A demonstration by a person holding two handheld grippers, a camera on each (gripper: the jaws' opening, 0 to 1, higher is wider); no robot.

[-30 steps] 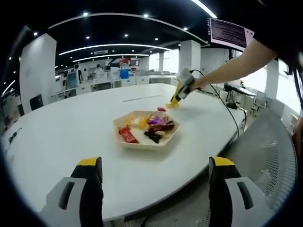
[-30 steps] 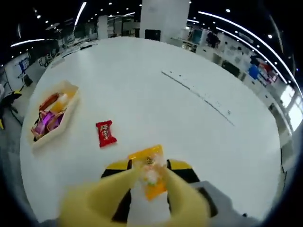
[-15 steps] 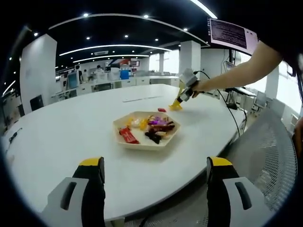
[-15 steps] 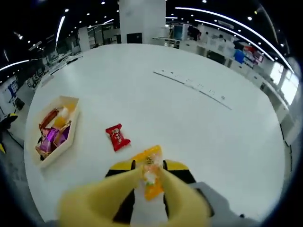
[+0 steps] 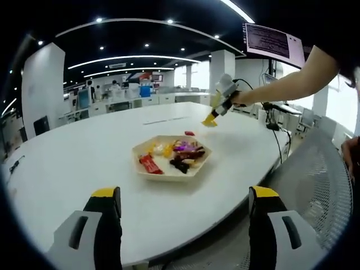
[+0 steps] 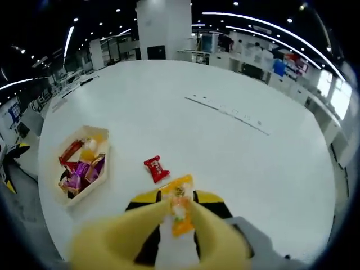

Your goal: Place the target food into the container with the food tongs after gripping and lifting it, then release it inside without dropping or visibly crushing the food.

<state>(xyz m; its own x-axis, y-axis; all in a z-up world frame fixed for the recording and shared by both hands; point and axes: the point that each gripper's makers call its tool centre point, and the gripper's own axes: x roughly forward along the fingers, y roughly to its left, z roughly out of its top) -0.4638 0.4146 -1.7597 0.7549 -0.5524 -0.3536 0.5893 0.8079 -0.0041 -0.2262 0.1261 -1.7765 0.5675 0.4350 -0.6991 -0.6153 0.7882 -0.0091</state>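
The right hand-held gripper (image 6: 179, 209), tongs (image 6: 135, 233) pinching the orange packet (image 6: 180, 202), has risen off the counter (image 6: 236, 152), so carrying toward the tray (image 6: 84, 169) comes next, while the left hand-held gripper (image 5: 183, 199) waits wide.

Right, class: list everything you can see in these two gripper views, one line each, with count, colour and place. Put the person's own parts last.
table: one, white, round, under everything
tray: one, beige, hexagonal, on the table, holding mixed wrapped snacks
red snack packet: one, red, lying on the table between the tray and the tongs
orange snack packet: one, orange, pinched between the tong tips, above the table
food tongs: one pair, yellow, held in the right gripper
mesh chair: one, grey, at the table edge
left gripper: black and yellow jaws apart, holding nothing
right gripper: closed on the tongs
arm: one, reaching over the table
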